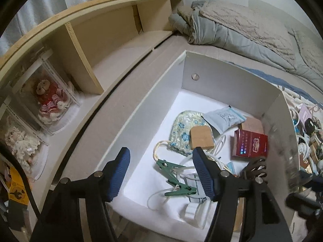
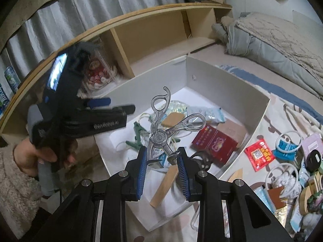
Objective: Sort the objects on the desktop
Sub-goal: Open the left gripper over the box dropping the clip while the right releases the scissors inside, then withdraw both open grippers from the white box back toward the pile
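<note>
My left gripper (image 1: 161, 155) hangs open over a white box (image 1: 232, 66) with nothing between its fingers. Under it in the box lie a green clip (image 1: 175, 179), a floral pouch (image 1: 183, 129), a wooden block (image 1: 201, 139), a red carton (image 1: 250, 145), a pale sachet (image 1: 224, 117) and a black hair claw (image 1: 256, 167). My right gripper (image 2: 162, 159) is shut on clear plastic scissors (image 2: 159, 119), whose handles stick up above the box (image 2: 222, 76). In the right wrist view a hand (image 2: 30, 157) holds the left gripper (image 2: 119, 104) at the box's left side.
A wooden shelf (image 1: 84, 60) with boxed dolls (image 1: 48, 98) runs behind and left of the box. A folded blanket (image 1: 232, 26) lies at the back. Right of the box the bedcover carries several loose things, among them a red packet (image 2: 259, 154) and a wooden stick (image 2: 165, 185) inside the box front.
</note>
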`<action>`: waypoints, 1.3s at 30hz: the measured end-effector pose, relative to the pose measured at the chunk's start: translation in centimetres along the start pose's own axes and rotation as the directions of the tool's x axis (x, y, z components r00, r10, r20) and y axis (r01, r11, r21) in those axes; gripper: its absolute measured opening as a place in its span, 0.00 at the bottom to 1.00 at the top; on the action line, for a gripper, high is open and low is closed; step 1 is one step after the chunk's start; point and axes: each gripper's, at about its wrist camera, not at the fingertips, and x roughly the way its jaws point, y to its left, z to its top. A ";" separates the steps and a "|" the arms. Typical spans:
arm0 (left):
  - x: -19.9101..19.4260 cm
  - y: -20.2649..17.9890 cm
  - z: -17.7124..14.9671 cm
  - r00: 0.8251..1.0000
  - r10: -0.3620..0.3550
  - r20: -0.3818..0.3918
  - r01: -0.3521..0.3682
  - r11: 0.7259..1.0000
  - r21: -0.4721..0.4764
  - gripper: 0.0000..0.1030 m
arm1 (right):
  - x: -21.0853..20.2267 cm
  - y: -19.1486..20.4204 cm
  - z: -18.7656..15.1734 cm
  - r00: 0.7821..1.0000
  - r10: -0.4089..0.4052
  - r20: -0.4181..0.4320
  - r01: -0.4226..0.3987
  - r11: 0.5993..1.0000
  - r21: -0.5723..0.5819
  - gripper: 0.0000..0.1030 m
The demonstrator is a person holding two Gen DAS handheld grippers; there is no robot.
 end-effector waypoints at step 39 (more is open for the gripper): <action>-3.1 3.2 -0.3 0.996 -0.057 0.062 0.064 0.990 -0.122 0.82 | 2.1 0.6 1.1 0.994 -0.104 0.035 0.099 0.988 0.121 1.00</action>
